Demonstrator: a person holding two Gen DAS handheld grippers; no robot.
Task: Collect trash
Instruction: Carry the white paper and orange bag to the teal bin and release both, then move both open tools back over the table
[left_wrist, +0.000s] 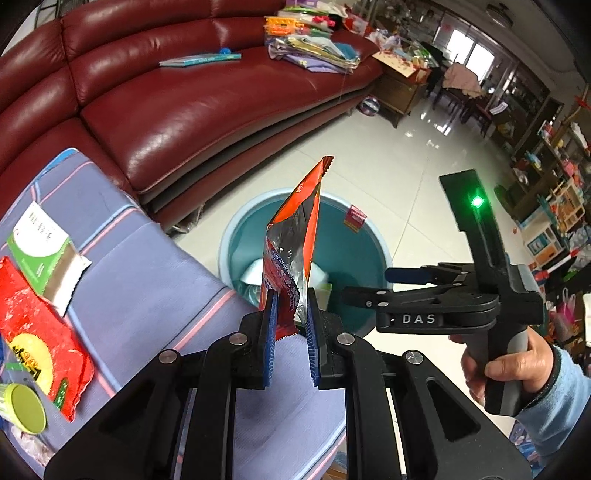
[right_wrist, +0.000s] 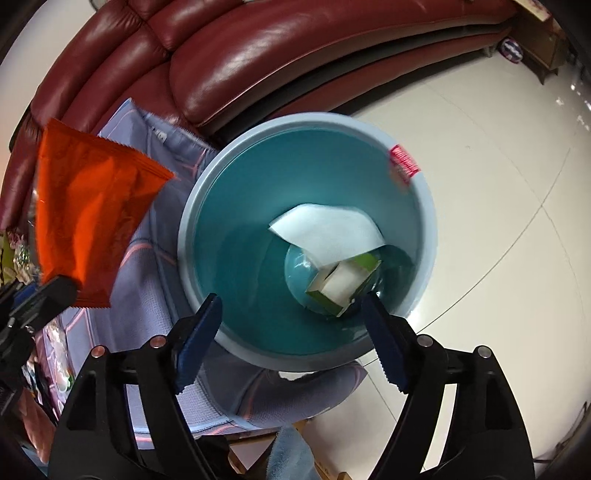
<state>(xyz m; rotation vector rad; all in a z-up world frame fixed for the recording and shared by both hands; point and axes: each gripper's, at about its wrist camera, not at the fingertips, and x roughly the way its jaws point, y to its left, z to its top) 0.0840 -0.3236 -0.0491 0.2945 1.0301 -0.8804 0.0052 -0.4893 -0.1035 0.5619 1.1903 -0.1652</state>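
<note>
My left gripper (left_wrist: 291, 299) is shut on an orange snack wrapper (left_wrist: 295, 236), held upright near the table edge in front of the teal bin (left_wrist: 369, 243). The wrapper also shows in the right wrist view (right_wrist: 92, 214) at the left. My right gripper (right_wrist: 291, 314) is open and empty, right above the bin (right_wrist: 240, 229), which holds a white paper (right_wrist: 325, 229) and a green-and-white box (right_wrist: 343, 280). In the left wrist view the right gripper (left_wrist: 369, 284) sits over the bin's right side.
A table with a lilac cloth (left_wrist: 147, 280) holds a red packet (left_wrist: 40, 332), a green-and-white box (left_wrist: 40, 251) and a yellow lid (left_wrist: 26, 410). A red leather sofa (left_wrist: 184, 103) stands behind the bin. White tiled floor (left_wrist: 399, 155) lies to the right.
</note>
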